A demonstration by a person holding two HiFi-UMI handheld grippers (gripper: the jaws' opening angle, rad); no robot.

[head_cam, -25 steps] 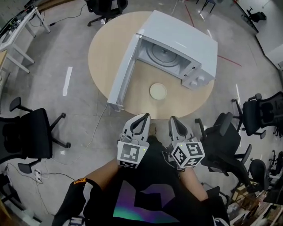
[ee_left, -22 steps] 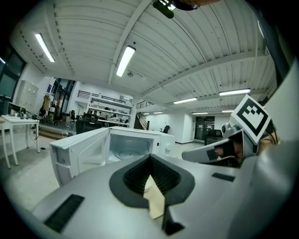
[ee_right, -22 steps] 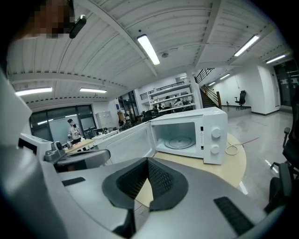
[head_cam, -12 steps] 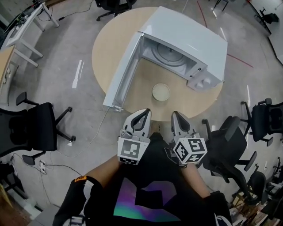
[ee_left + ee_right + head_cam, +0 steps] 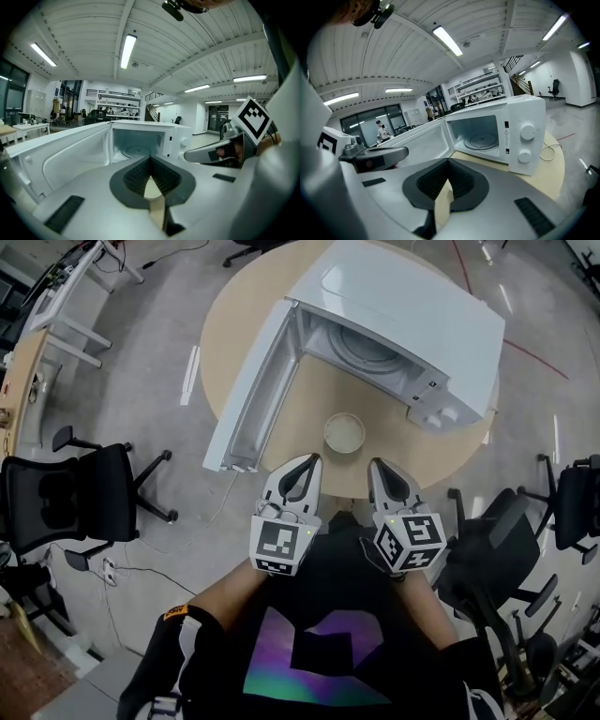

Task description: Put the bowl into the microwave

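Note:
A small cream bowl point(image 5: 344, 432) sits on the round wooden table point(image 5: 309, 418), just in front of the white microwave point(image 5: 403, 315). The microwave's door point(image 5: 248, 390) stands swung wide open to the left, and the glass turntable point(image 5: 361, 348) shows inside. My left gripper point(image 5: 307, 465) and right gripper point(image 5: 377, 469) are side by side at the table's near edge, short of the bowl, both shut with nothing in them. The left gripper view looks over its shut jaws into the open cavity point(image 5: 138, 145). The right gripper view shows the cavity and knobs point(image 5: 520, 143). The bowl is hidden in both gripper views.
Black office chairs stand on the floor at the left point(image 5: 66, 502) and the right point(image 5: 572, 502), with another point(image 5: 487, 559) close to my right arm. A white desk point(image 5: 66, 287) is at the far left. A cable point(image 5: 220, 507) trails from the table to the floor.
The table, microwave and bowl have come closer in the head view, and both grippers now reach the table's near edge. Both stay shut.

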